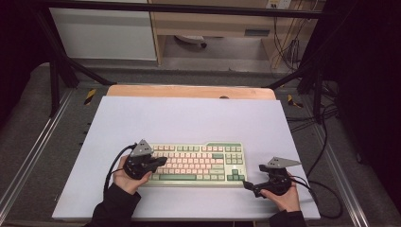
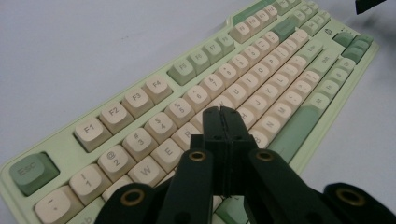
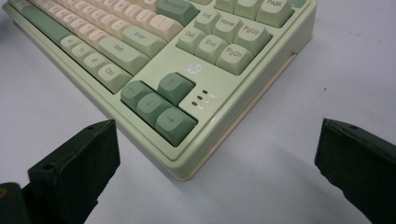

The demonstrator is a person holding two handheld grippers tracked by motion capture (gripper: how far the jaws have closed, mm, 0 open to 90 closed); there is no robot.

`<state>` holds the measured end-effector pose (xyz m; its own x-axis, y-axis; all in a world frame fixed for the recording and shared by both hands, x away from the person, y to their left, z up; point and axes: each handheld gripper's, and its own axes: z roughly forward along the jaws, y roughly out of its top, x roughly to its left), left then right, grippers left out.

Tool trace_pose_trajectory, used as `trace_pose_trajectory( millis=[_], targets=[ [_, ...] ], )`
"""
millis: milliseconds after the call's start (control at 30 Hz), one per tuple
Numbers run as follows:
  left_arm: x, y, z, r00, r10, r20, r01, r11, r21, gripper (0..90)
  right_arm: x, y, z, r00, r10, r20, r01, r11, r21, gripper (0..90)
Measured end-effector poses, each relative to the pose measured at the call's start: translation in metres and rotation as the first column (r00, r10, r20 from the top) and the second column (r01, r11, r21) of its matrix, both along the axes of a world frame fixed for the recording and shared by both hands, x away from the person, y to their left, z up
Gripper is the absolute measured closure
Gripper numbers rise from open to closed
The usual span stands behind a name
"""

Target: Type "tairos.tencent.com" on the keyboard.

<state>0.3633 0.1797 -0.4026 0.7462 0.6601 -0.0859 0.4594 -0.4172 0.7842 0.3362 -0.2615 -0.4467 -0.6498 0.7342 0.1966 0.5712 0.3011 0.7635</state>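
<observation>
Evidently typing: the pale green and cream plastic keyboard (image 1: pixel 196 163) lay near the white mat's (image 1: pixel 189 118) front edge. The left gripper (image 2: pixel 225 116), jaws pressed together into one poking tip, hovered over the letter keys; the right gripper (image 3: pixel 215 154), spread wide, flanked the keyboard's arrow-key corner, likely to steady it.

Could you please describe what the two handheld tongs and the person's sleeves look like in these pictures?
Both tongs, the left and the right, are black, angular tools, each topped by a grey three-cornered plate with a black cable trailing off. In the left gripper view the linkage arms carry brass-coloured ringed pivots. The jaws are blocky, matte black. The person wears dark long sleeves.
</observation>
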Motion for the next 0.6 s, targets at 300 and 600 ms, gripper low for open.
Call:
trace_pose_trajectory(
  millis=[300, 600],
  targets=[
    [0.008, -0.014, -0.004, 1.0000, 0.005, -0.005, -0.005, 1.0000, 0.008, 90.0, 0.000, 0.000, 0.000, 1.0000, 0.001, -0.001, -0.001, 1.000, 0.000, 0.5],
    [0.015, -0.026, -0.012, 0.9998, 0.018, -0.014, -0.017, 0.9996, 0.023, 90.0, 0.000, -0.001, 0.001, 1.0000, 0.000, 0.000, 0.000, 1.000, 0.001, 0.5]
  ],
)
